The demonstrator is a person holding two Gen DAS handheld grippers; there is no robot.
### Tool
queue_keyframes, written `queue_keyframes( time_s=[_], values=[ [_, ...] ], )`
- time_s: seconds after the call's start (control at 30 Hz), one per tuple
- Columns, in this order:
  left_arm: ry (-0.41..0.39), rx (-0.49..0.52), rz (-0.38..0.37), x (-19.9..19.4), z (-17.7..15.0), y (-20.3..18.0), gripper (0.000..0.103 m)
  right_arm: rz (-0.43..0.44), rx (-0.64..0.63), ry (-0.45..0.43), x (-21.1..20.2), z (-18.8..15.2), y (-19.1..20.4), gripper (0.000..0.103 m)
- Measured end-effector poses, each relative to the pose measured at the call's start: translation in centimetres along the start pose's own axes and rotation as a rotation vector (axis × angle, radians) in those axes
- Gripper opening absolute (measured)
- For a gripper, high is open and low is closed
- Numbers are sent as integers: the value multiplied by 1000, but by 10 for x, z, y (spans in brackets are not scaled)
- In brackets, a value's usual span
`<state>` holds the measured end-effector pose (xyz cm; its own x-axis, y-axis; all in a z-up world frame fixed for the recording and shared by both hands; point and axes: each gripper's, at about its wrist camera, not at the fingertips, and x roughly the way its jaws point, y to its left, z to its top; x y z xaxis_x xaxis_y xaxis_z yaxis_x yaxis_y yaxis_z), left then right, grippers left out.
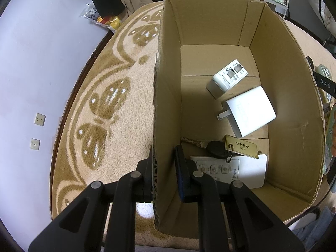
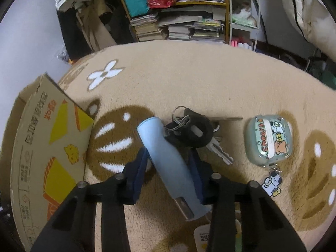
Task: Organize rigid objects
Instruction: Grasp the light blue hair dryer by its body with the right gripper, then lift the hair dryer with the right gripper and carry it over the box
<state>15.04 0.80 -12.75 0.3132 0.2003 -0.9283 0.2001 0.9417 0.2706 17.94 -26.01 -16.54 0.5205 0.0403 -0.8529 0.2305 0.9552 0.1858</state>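
In the left wrist view an open cardboard box [image 1: 283, 84] stands on the patterned rug. Inside it lie a white travel adapter [image 1: 229, 77], a white charger [image 1: 250, 111], a black key fob [image 1: 217, 149] with a gold AIMA tag [image 1: 241, 147], and a white remote [image 1: 237, 172]. My left gripper [image 1: 164, 163] is open and straddles the box's left wall, one finger outside and one inside. In the right wrist view my right gripper [image 2: 170, 161] is open, its fingers close on either side of a light blue stick-shaped object [image 2: 166, 159] with a metal end, lying tilted on the rug.
A bunch of keys [image 2: 193, 132] touches the blue object's right side. A cartoon-printed earphone case [image 2: 269, 138] with a dog charm [image 2: 273, 181] lies further right. The printed box [image 2: 46, 147] stands at the left. Stacked books [image 2: 189, 31] and shelves line the back.
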Motion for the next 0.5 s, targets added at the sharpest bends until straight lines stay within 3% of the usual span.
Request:
queue_keyframes(
  time_s=[0.3, 0.5],
  values=[
    [-2, 6, 6, 1, -1, -1, 15, -37, -40, -2, 1, -5, 6, 38],
    [-1, 2, 11, 1, -1, 0, 16, -53, -45, -45, -10, -5, 12, 30]
  ],
)
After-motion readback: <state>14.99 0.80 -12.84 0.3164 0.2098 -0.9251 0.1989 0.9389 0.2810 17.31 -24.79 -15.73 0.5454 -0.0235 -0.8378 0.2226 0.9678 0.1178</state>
